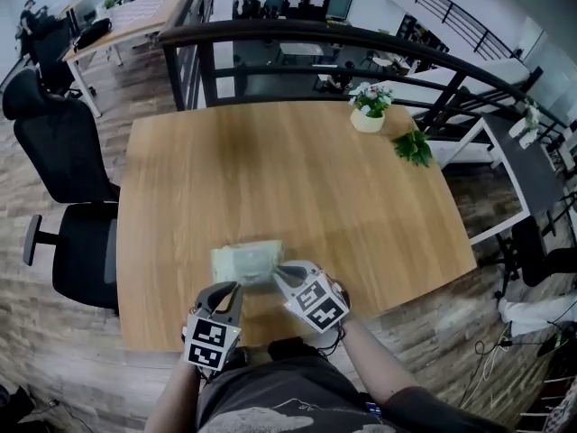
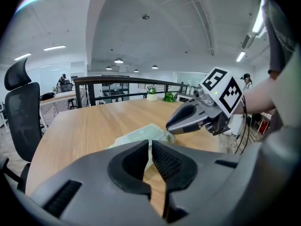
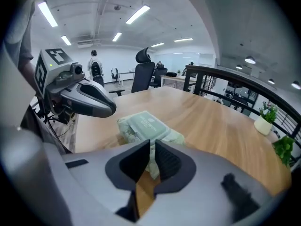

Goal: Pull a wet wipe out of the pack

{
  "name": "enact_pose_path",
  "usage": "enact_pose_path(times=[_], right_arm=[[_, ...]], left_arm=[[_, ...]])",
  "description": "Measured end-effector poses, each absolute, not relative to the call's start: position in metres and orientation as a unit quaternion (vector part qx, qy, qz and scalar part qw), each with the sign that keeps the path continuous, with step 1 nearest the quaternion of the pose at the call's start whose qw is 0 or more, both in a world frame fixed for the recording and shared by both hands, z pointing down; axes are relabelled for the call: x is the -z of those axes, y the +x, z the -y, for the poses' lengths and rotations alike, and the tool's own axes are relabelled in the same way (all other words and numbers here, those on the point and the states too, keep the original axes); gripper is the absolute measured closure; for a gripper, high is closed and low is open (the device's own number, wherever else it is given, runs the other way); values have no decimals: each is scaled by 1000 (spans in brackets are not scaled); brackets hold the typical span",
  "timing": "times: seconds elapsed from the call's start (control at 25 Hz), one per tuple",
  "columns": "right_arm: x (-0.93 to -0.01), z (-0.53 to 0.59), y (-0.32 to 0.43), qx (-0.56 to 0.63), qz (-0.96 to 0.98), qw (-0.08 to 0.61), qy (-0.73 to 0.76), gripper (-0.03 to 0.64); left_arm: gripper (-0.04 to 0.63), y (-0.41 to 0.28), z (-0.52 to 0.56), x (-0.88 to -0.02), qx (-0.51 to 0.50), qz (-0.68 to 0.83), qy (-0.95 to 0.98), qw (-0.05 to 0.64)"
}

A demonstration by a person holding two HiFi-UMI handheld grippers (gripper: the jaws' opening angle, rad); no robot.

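A pale green wet wipe pack (image 1: 245,262) lies flat near the table's front edge, lid down; it also shows as the pack (image 2: 140,136) and the pack (image 3: 143,125) in the two gripper views. My left gripper (image 1: 231,288) hovers just in front of the pack's near left side, jaws shut and empty. My right gripper (image 1: 281,271) sits at the pack's right end, jaws shut with nothing between them. Each gripper view looks over its own shut jaws, left gripper (image 2: 150,144) and right gripper (image 3: 153,144), at the pack. The other gripper's fingers (image 2: 186,120) hang beside it.
The wooden table (image 1: 297,179) carries a white flower pot (image 1: 368,115) and a small green plant (image 1: 413,147) at its far right. A black office chair (image 1: 63,152) stands left of the table. A dark railing (image 1: 297,36) runs behind it.
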State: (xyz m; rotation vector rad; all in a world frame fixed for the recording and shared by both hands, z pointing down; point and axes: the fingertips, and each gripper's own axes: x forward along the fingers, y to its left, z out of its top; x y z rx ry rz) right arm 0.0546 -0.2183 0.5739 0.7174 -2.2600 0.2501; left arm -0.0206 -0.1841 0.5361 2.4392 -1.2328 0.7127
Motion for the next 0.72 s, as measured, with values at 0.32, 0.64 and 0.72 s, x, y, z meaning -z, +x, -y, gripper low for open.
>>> enact_pose_path(times=[0.32,0.64,0.72], right_arm=[[-593,222,54,-96,880,402,236,592],[-595,224,54,-100,883,405,216,592],[-595,223,54,-100,882,407,213,592]], left_arm=[[578,-12,199,-548,-259,429,851,158],[452,-4,207,-550,-278,417,861,92],[418,-2,211,-551,-296,418,857,62]])
